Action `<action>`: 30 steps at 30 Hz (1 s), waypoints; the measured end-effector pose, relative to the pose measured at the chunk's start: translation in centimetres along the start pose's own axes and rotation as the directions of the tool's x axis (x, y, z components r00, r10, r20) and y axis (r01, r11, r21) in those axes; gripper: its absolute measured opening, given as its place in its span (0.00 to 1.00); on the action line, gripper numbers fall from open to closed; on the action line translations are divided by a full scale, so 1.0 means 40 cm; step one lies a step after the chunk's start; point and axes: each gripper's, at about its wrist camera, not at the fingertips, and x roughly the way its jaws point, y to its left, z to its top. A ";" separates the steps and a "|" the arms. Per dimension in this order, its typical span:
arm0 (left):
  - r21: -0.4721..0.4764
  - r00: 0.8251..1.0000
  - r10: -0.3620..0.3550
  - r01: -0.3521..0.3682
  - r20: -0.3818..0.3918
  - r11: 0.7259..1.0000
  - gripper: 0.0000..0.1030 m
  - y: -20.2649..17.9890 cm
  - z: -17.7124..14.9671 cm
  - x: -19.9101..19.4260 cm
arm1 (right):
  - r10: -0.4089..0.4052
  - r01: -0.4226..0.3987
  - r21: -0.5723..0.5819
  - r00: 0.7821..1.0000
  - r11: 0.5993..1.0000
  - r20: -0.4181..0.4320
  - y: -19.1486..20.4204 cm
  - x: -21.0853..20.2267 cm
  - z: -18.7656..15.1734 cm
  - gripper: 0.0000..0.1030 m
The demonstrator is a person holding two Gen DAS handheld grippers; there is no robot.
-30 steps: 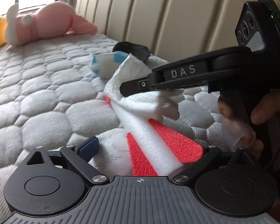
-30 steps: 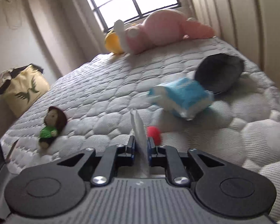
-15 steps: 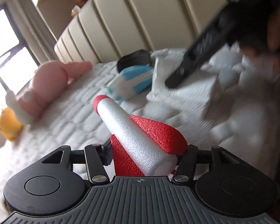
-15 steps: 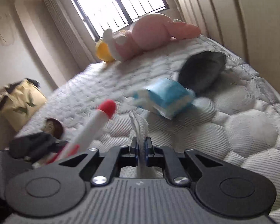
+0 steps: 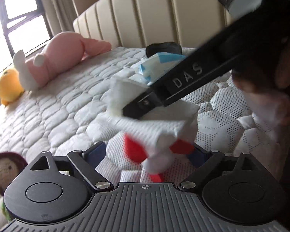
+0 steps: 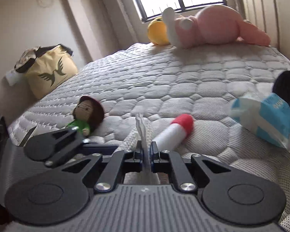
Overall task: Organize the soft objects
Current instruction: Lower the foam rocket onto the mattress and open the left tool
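A white foam rocket with red fins and a red tip lies on the mattress between the jaws of my left gripper. The jaws are opening, and the blue pads stand apart from the foam. A crumpled white tissue drapes over the rocket. My right gripper is shut on that tissue. In the left wrist view it reaches in from the upper right, its black finger lying across the tissue.
A blue-and-white tissue pack and a black object lie near the padded headboard. Pink plush and yellow plush sit under the window. A small doll lies left. A yellow bag stands beside the bed.
Half a second ago the left gripper held the rocket lifted, tip up. Now the rocket lies on the mattress, the jaws are spread, and the right gripper has brought the tissue over it.
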 end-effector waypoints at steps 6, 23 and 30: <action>-0.293 0.993 -0.120 0.110 -0.015 0.950 0.91 0.072 0.005 0.036 | -0.138 0.138 0.070 0.990 0.988 0.001 -0.082 -0.015 -0.013 0.08; -0.161 0.994 0.069 -0.056 0.079 0.985 0.84 0.015 0.217 0.238 | -0.248 0.205 0.279 0.960 0.938 0.131 -0.243 -0.219 -0.076 0.09; -0.240 0.995 0.042 -0.018 0.093 0.971 0.96 0.072 0.191 0.064 | -0.242 0.180 0.325 0.957 0.928 0.162 -0.262 -0.255 -0.090 0.09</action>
